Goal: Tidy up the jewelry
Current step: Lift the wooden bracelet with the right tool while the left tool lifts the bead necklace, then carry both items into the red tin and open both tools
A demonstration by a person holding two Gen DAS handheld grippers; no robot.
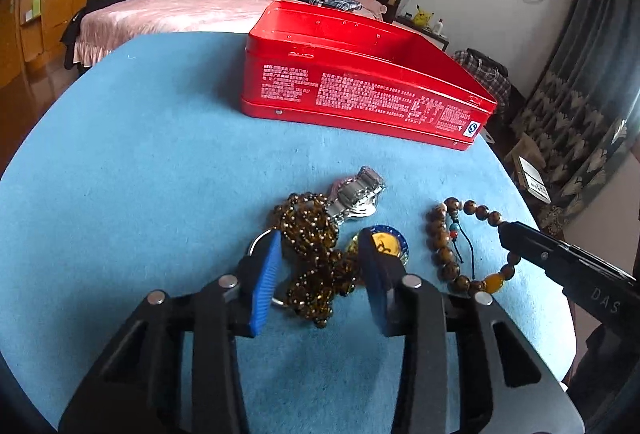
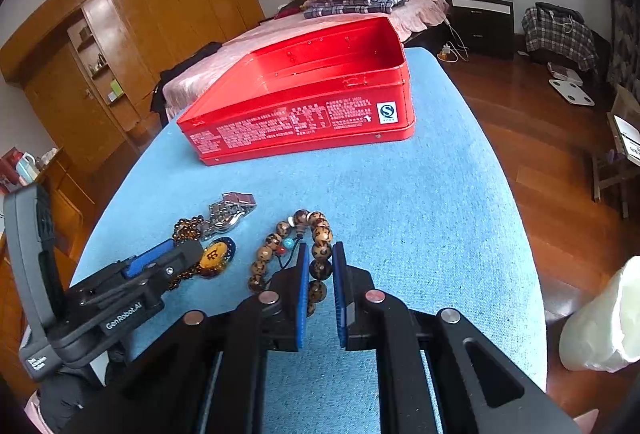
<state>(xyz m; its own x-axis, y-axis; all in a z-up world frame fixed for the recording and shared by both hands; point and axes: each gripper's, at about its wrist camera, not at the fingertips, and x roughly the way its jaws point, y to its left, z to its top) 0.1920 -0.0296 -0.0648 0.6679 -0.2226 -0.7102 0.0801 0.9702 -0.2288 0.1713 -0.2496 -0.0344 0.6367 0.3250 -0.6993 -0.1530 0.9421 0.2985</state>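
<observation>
Pick-up in hand; open red metal tin point(image 2: 304, 102) unfilled.
Right gripper point(image 2: 320, 266) jaws nearly closed on large brown-bead bracelet point(image 2: 320, 234); left gripper point(image 1: 316, 266) jaws wide, straddling small amber-bead strand point(image 1: 312, 246). Lift judged next.

I see a red tin point(image 1: 360, 90) with white print, a blue counter point(image 1: 140, 154), brown beads point(image 2: 320, 250), blue-padded tools.

The left gripper point(image 1: 318, 274) hides part of the small-bead necklace point(image 1: 308, 234) and pendant point(image 1: 386, 242).

Glossy red metal tin point(image 1: 360, 90) on a matt blue, napped cloth tabletop point(image 1: 140, 162); polished wooden bead bracelet point(image 2: 316, 246); shiny steel watch point(image 1: 358, 190); ribbed blue pads point(image 2: 302, 298).
</observation>
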